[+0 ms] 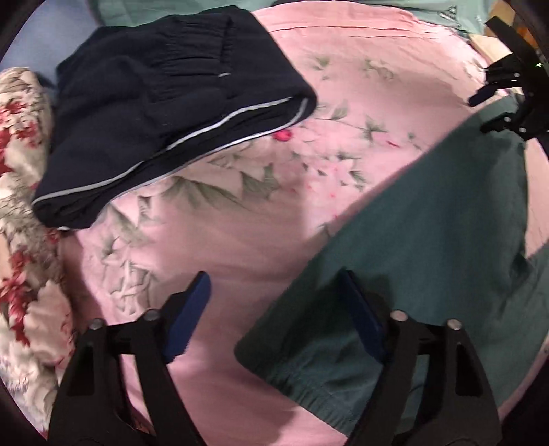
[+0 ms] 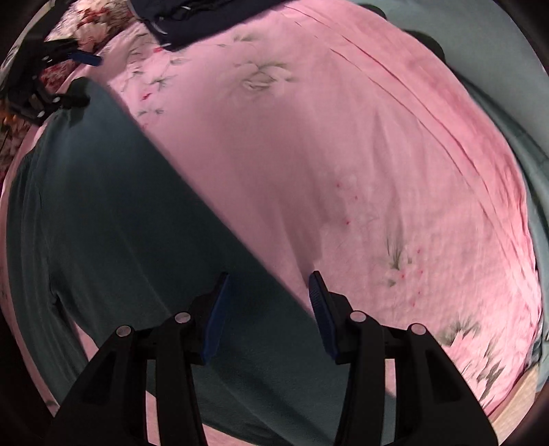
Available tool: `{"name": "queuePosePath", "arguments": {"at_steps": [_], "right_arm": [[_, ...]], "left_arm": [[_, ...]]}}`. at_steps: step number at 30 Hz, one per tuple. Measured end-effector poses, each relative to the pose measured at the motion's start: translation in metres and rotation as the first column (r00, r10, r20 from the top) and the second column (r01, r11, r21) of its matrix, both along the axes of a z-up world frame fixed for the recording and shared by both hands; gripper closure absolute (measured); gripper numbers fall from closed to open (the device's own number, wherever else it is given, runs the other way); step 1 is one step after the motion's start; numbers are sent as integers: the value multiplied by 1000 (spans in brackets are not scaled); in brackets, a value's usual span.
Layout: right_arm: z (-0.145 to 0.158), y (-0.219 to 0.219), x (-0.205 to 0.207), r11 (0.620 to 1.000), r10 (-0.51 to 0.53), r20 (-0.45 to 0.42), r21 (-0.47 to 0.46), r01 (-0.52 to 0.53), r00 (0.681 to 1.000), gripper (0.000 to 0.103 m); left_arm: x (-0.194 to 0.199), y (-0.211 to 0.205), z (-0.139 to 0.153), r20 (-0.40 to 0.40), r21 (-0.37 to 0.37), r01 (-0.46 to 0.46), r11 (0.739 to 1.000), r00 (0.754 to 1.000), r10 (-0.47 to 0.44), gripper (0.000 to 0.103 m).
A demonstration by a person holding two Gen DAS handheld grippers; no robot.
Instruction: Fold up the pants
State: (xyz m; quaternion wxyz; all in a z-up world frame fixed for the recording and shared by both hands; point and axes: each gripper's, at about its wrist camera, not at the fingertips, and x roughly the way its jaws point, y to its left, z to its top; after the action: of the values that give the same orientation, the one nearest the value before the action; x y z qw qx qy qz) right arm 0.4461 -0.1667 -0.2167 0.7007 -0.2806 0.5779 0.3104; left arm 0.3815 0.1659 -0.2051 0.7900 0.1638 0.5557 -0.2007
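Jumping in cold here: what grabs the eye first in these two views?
The teal-green pants lie spread in a long diagonal across the pink floral bedspread, with both open grippers above them: the left gripper near the elastic waistband, the right gripper over the fabric's long edge. Farther back, a folded navy garment with white piping sits on the spread.

The green pants [image 1: 429, 240] run out past the right and near edges of the left wrist view, and their waistband end is partly hidden behind the left gripper's [image 1: 274, 308] right finger. Only a cut-off corner of the folded navy pants [image 2: 192, 24] shows at the far edge of the right wrist view. The pink floral sheet [image 2: 343, 154] is motion-blurred there, its print hard to read.
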Motion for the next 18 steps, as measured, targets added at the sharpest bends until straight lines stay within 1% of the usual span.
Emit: {"name": "queuePosePath", "arguments": {"at_steps": [1, 2, 3, 4, 5, 6, 7, 9, 11, 15, 18], "right_arm": [[0, 0, 0, 1000, 2, -2, 1, -2, 1000, 64], [1, 1, 0, 1000, 7, -13, 10, -6, 1000, 82], [1, 1, 0, 1000, 4, -29, 17, -4, 1000, 93], [2, 2, 0, 1000, 1, -33, 15, 0, 999, 100], [3, 3, -2, 1000, 8, -30, 10, -8, 1000, 101], [5, 3, -3, 1000, 13, -27, 10, -13, 1000, 101], [8, 3, -5, 1000, 14, -18, 15, -14, 1000, 101], [20, -2, -7, 999, 3, -2, 43, -3, 1000, 101], [34, -6, -11, 998, -8, 24, 70, 6, 1000, 101], [69, -14, -32, 993, -8, 70, 116, 0, 998, 101], [92, -22, -62, 990, 9, 99, 137, -23, 995, 101]], "left_arm": [[1, 0, 1, -7, -14, 12, 1000, 1000, -12, 43], [2, -1, 2, -7, -15, 23, 1000, 1000, -23, 49], [4, -2, 4, -15, -22, 42, 999, 999, -43, 59], [5, -3, 6, -23, -28, 55, 998, 998, -56, 70], [6, -4, 7, -37, -39, 69, 997, 997, -71, 77], [7, -5, 8, -49, -47, 79, 996, 995, -82, 91], [7, -6, 9, -55, -48, 93, 995, 994, -96, 92], [5, -9, 12, -36, -24, 114, 993, 993, -114, 93], [3, -8, 17, -19, -20, 119, 993, 993, -120, 97], [-10, -4, 46, 52, -42, 111, 993, 993, -108, 97], [-39, -1, 74, 109, -45, 121, 992, 987, -115, 97]]}}
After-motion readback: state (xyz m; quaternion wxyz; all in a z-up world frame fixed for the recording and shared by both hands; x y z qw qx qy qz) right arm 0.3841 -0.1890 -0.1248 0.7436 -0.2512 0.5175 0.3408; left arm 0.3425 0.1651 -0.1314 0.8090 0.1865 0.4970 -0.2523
